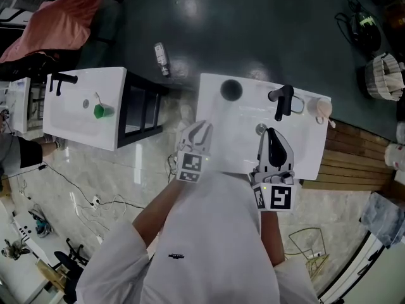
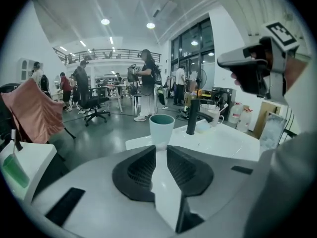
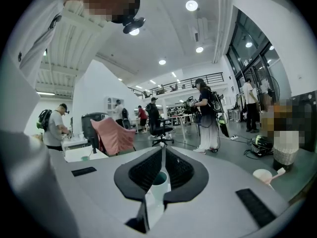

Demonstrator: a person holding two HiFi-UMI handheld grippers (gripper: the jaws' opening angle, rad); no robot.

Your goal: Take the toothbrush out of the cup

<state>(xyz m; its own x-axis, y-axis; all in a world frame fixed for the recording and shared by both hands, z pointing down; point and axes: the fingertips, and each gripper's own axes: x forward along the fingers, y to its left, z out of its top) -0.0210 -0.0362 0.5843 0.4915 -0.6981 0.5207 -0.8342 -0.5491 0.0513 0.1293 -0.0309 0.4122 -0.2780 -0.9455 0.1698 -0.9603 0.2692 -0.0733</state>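
Clearly, square markers point(image 1: 281, 198) on left tool point(image 1: 202, 130), right tool point(image 1: 272, 135), cup point(image 1: 231, 90) beyond

white rectangular sink point(image 1: 304, 151), black metal tap point(image 1: 283, 101) at its 1 o'clock, second white sink point(image 1: 69, 116) 9 o'clock, pink cloth point(image 1: 57, 14) 10 o'clock

L gripper point(image 1: 201, 130) is held out ahead of the chest, tipped fwd and down, with the L cube point(image 1: 190, 167) at its rear. In the left gripper view the L gripper point(image 2: 161, 151) has its jaws a little apart, tips not touching. R gripper point(image 1: 272, 137) is alongside and points fwd, with the R cube point(image 1: 281, 197) behind it. In the right gripper view the R gripper point(image 3: 163, 150) has its jaws closed tip to tip. L forearm point(image 1: 161, 204) and R forearm point(image 1: 271, 233) are bare and reach fwd from white short sleeves. Behind the R gripper point(image 2: 257, 66) is prob. the R hand point(image 2: 298, 71), blurry.
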